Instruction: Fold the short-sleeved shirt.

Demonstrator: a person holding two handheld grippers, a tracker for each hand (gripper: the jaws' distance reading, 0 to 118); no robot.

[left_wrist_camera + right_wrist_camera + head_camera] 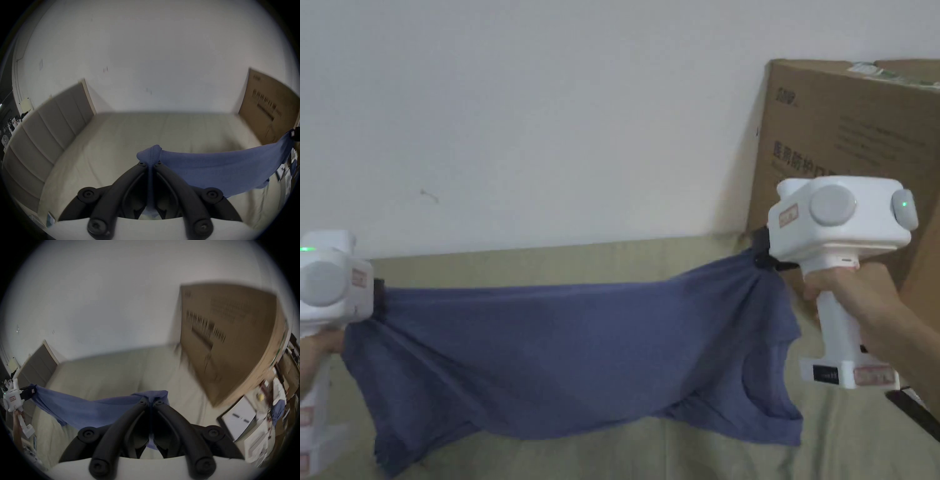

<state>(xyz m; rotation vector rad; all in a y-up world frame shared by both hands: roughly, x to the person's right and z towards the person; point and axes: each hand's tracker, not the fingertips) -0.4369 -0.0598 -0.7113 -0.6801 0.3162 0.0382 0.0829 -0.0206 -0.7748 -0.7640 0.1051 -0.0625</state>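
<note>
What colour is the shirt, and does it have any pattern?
The shirt is plain blue-purple, with no pattern; the head view shows it best.

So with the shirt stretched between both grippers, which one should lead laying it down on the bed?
Probably the left gripper. It holds the shirt lower, close to the bed, while the right gripper grips its end higher, beside the cardboard box.

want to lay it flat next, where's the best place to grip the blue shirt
Grip the blue shirt at its two top corners, from the outer sides, as the left gripper and right gripper do now: the top edge pulls taut and the body hangs free.
</note>
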